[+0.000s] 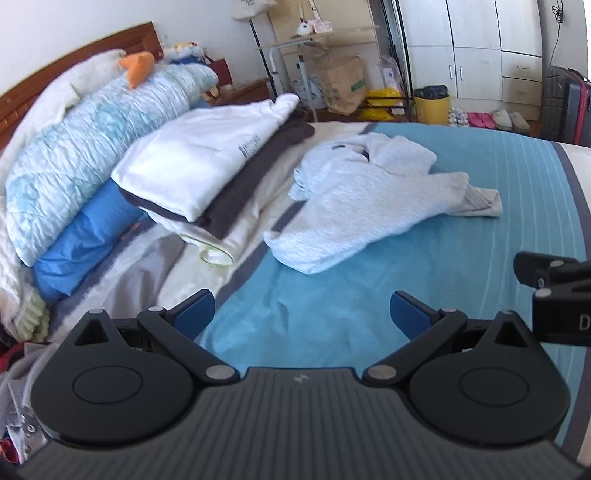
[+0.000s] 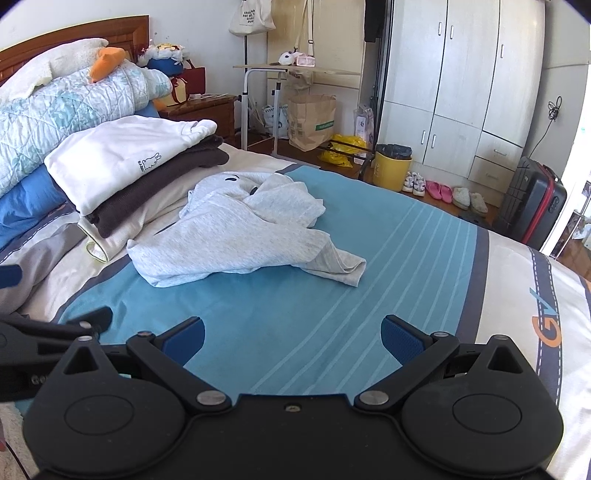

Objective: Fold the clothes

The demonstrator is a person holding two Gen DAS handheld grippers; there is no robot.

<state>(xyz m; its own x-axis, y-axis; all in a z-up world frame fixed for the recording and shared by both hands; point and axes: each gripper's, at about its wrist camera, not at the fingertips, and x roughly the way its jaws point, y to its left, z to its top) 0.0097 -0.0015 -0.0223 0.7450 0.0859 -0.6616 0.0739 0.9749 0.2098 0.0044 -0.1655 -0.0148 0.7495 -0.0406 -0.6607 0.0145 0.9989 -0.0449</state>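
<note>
A crumpled light grey sweatshirt (image 1: pixel 369 199) lies on the blue bedspread (image 1: pixel 480 162); it also shows in the right wrist view (image 2: pixel 240 236). To its left stands a stack of folded clothes (image 1: pixel 195 166), white on top of dark brown, also in the right wrist view (image 2: pixel 122 162). My left gripper (image 1: pixel 303 314) is open and empty, above the bedspread short of the sweatshirt. My right gripper (image 2: pixel 293 338) is open and empty, also short of the sweatshirt. Each gripper shows at the edge of the other's view.
A rolled quilt (image 1: pixel 92 147), blue pillow (image 1: pixel 81 240) and wooden headboard (image 2: pixel 74 33) lie at the left. Beyond the bed are a side table (image 2: pixel 295 70), paper bag (image 2: pixel 310 122), yellow bin (image 2: pixel 391 166), shoes (image 2: pixel 443 192), suitcase (image 2: pixel 532 206) and white wardrobe (image 2: pixel 461 74).
</note>
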